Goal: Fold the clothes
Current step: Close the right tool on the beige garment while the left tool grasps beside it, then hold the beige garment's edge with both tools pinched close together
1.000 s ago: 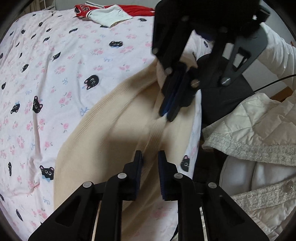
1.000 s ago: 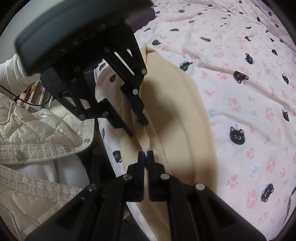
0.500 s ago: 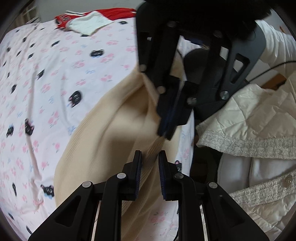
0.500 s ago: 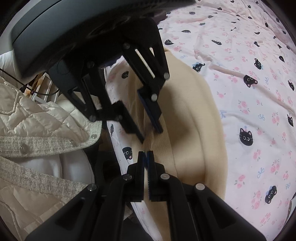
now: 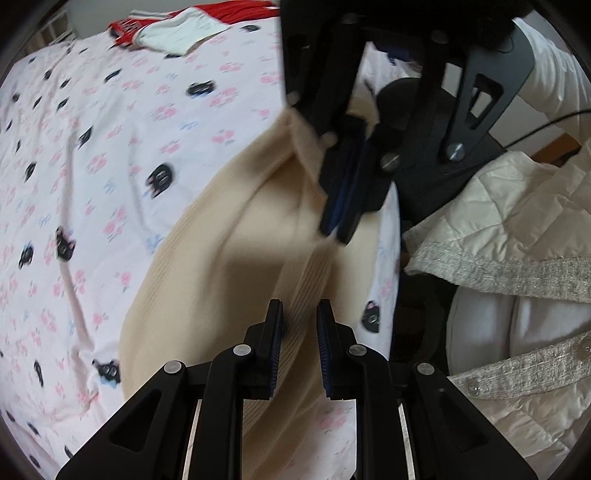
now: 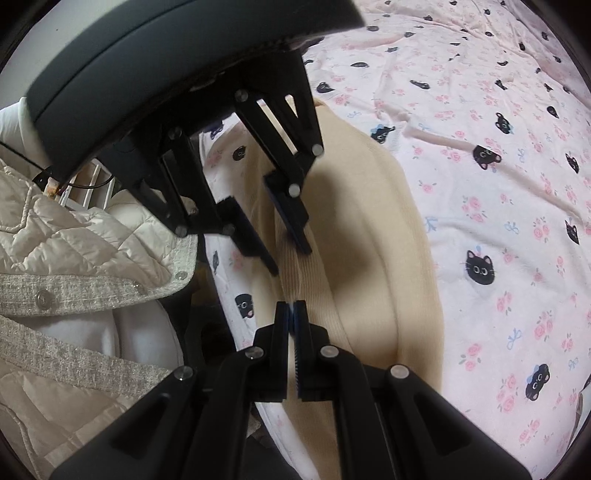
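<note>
Cream knit garment (image 5: pixel 229 266) spread along the edge of a bed, over a pink sheet (image 5: pixel 92 147) printed with black cat faces and roses. Left gripper (image 5: pixel 300 314) parted by a narrow gap, a raised ribbed fold of the knit running between its fingers; whether the pads touch the cloth cannot be told. Right gripper (image 6: pixel 291 314) closed tight on the same ribbed fold, opposite the left one, fabric pulled up into a ridge between the two. Seen from the left wrist, right gripper (image 5: pixel 341 225) pinching the fold; seen from the right wrist, left gripper (image 6: pixel 291 254) straddling it. Quilted white jacket (image 5: pixel 517 229) with tweed trim just beside the bed edge. Red and white clothing (image 5: pixel 177 26) at the far end of the sheet.
</note>
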Demonstrator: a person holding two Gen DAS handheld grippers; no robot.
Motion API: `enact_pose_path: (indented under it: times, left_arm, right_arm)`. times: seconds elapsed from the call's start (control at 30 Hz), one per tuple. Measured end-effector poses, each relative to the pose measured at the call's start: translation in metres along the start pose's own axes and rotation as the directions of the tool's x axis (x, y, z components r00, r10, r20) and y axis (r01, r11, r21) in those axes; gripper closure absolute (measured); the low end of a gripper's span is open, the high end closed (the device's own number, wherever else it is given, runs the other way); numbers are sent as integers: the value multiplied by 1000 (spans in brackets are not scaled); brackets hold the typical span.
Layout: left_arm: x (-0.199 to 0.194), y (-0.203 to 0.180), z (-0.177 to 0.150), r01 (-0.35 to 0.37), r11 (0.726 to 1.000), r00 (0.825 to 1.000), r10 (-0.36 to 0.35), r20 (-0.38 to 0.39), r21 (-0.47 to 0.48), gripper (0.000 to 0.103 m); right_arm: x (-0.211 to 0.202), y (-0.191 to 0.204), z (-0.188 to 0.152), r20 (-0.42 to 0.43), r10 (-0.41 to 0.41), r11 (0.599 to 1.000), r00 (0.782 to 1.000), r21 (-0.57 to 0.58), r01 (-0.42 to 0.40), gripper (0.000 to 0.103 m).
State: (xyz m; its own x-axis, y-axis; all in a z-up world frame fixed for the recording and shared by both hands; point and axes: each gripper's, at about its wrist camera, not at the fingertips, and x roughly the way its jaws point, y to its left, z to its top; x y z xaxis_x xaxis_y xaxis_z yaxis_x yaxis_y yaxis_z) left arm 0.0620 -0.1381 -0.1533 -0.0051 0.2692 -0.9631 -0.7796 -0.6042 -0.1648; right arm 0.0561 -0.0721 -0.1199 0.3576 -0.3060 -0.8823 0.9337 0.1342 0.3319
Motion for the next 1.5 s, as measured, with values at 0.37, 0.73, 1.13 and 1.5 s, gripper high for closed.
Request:
enact_pose_path:
  times: [0.37,0.73,1.13,1.5]
  left_arm:
    - [-3,4,-3,66,998,998,-66,-8,-7,87]
    - [-2,1,-2,95,995,994,-94,-55,6,86]
    - [-3,2,-8,108,994,992,-108,-59,-6,87]
    - [0,-1,-10,84,996,995,-84,-57,-5,91]
  right_arm:
    - [1,6,-1,6,-1,1000,1000,-21,1,100]
    - [5,8,-5,-4,-6,1000,1000,-30,6,100]
    - [8,6,-5,-8,-25,999,1000,-28,25,100]
    - [12,8,-6,-15,-16,999,1000,-34,16,100]
